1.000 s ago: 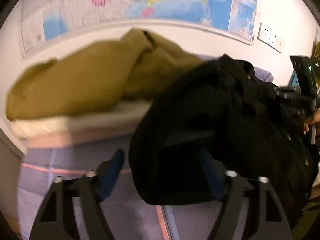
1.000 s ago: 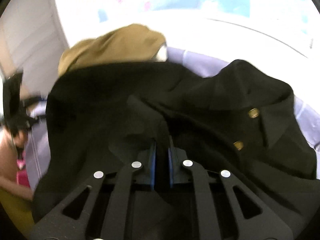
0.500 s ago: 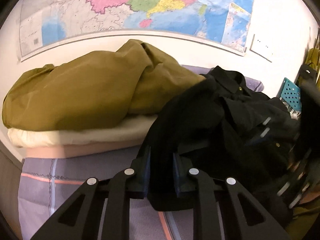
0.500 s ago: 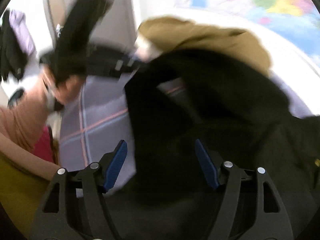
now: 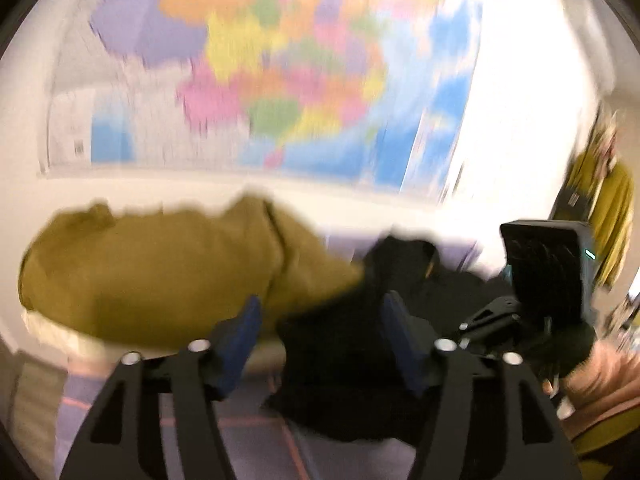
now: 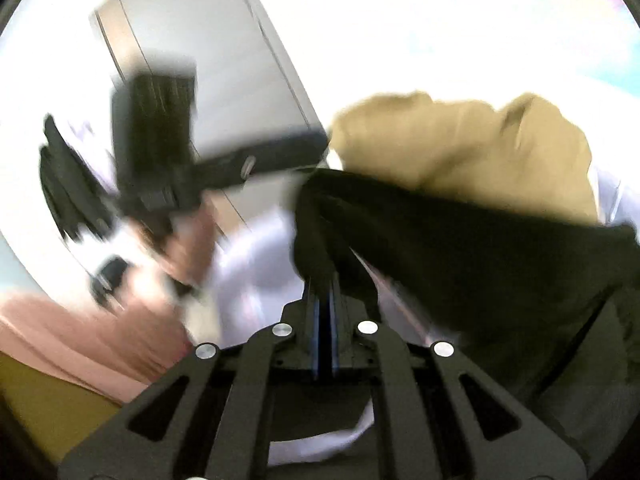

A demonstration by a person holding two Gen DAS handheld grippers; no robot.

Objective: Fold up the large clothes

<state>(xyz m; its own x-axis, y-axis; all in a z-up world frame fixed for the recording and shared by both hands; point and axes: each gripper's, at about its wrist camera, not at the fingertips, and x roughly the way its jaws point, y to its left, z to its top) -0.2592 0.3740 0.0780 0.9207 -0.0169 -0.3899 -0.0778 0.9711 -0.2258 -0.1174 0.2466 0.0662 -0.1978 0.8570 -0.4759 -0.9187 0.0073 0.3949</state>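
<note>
A black garment (image 5: 344, 344) with brass buttons lies crumpled on the bed, partly over an olive garment (image 5: 160, 272). My left gripper (image 5: 320, 328) hangs above the bed with its jaws opening. Black cloth shows between its blue pads (image 5: 244, 332), which do not press on it. In the right wrist view my right gripper (image 6: 325, 280) is shut on a fold of the black garment (image 6: 460, 248) and holds it lifted. The olive garment (image 6: 460, 148) lies behind it. Both views are blurred by motion.
A coloured wall map (image 5: 300, 80) hangs above the bed, which has a lilac checked sheet (image 5: 240, 440). Cream and pink folded layers (image 5: 60, 344) lie under the olive garment. A grey cupboard door (image 6: 224, 80) stands at the left, and a person's pink sleeve (image 6: 80, 340) is near.
The left gripper shut on the black garment, then opened and rose, tilting up towards the map. The right gripper opened, swung left, and shut on a fold of the black garment.
</note>
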